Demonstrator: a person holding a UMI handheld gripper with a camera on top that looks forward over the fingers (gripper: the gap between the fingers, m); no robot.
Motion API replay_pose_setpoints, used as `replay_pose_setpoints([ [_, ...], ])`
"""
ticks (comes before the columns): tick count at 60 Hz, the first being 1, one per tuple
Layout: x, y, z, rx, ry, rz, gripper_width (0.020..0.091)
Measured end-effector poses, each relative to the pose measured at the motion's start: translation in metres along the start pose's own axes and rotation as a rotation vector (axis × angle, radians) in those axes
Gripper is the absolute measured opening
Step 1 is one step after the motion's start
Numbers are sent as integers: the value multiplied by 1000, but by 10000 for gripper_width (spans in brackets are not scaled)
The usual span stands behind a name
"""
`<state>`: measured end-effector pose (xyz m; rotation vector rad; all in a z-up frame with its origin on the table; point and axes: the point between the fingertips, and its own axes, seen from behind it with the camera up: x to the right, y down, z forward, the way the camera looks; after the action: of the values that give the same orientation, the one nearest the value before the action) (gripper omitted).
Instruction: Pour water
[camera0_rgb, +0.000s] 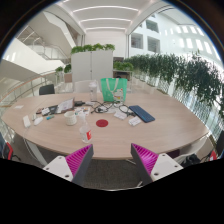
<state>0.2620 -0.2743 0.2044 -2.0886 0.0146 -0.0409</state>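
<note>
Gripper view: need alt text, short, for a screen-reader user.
The gripper, fingers open and holding nothing, faces a round wooden table scattered with small items. On it are a green bottle, a red disc and a dark tablet; planters and cabinets stand beyond.

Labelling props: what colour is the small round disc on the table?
Red disc, seen in the gripper view, beyond the open hand-held gripper.
</note>
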Motion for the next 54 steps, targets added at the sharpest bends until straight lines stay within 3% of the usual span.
replay_pose_setpoints([
  [12,-21,20,33,-8,-29,22,843],
  [24,-67,18,91,148,-113,64,838],
  [31,-107,33,136,152,-163,59,835],
  [42,-140,36,212,180,-122,25,835],
  [54,-146,1,272,258,-68,66,840],
])
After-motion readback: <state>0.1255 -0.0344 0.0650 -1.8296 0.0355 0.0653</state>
